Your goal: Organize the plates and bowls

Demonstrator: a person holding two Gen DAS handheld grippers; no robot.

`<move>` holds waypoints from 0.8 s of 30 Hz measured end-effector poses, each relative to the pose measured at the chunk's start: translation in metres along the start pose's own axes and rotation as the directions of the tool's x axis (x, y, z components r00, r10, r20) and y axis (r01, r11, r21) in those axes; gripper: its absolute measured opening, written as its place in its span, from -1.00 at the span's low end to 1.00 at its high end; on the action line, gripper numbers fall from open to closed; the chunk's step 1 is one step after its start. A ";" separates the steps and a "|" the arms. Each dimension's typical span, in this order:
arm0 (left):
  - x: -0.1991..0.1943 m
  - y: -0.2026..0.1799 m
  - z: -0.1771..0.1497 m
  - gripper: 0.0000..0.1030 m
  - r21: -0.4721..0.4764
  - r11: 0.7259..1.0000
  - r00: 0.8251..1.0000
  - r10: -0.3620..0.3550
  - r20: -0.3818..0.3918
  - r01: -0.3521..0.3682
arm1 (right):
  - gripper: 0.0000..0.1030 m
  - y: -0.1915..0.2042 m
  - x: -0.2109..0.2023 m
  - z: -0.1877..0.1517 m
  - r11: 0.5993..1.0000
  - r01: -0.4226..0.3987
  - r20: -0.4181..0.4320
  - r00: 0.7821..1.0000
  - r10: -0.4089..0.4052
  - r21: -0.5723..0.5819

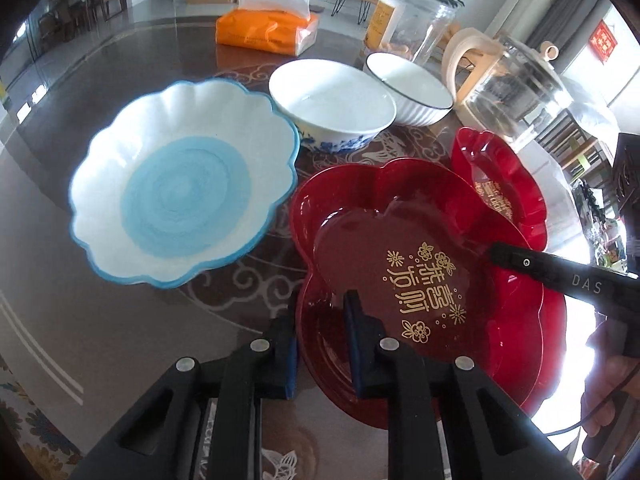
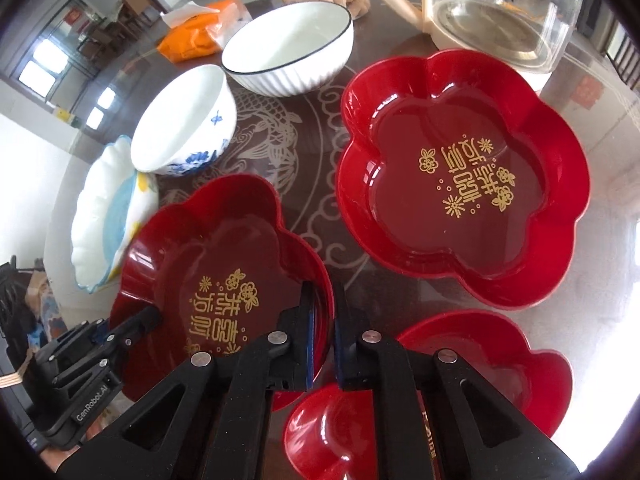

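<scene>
Surface: dark glossy table (image 1: 120, 320) with pale swirl pattern, living room behind.
Held plate: red flower-shaped plate (image 1: 400, 240) with gold lettering, near front edge, both grippers on it, at opposite rims.
Left gripper: left gripper (image 1: 322, 332) pinched on near rim of that plate, one pad outside, one inside the wall; jaws nearly together.
Right gripper: right gripper (image 2: 324, 340) clamped on the plate's right rim in its own view, rim sandwiched between blue pads, jaws almost pressed together.
Cross view: right gripper's finger showed in left wrist view lying over the plate's far right edge; left gripper sat at lower left in right wrist view.
Second red plate: second red plate (image 2: 460, 168) flat on table, beyond and right of held one, apart from it.
Third red plate: third red plate (image 2: 480, 364) under right gripper, partly hidden.
Blue-white scalloped dish: scalloped dish (image 1: 184, 184) left of held plate, just beside.
Bowls: blue-floral bowl (image 1: 332, 108) and ribbed white bowl (image 1: 412, 88) behind, touching or nearly.
Background items: orange tissue pack (image 1: 264, 28), glass jar (image 1: 412, 20), glass kettle (image 1: 512, 88).
</scene>
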State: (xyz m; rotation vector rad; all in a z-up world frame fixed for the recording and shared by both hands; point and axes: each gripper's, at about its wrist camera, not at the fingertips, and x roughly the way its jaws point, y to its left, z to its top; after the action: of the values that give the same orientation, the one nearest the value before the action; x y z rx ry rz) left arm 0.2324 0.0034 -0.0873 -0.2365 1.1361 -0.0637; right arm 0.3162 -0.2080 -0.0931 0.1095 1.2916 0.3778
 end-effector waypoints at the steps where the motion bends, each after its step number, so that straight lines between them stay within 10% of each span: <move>1: -0.009 0.001 -0.004 -0.63 0.016 1.000 1.000 0.005 0.013 -0.005 | -0.80 0.004 -0.008 -0.006 1.000 -0.005 0.011 1.000 0.005 -0.011; 24: -0.006 0.000 -0.117 -0.62 0.218 0.976 1.000 0.002 -0.025 0.003 | -0.70 0.035 -0.014 -0.174 0.995 0.099 0.052 0.994 -0.101 0.033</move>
State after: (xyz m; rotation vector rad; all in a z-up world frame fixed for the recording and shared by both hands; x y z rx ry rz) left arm 0.1238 -0.0138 -0.1283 -0.0402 1.1436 -0.1917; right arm 0.1405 -0.2025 -0.1188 0.0794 1.2447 0.2684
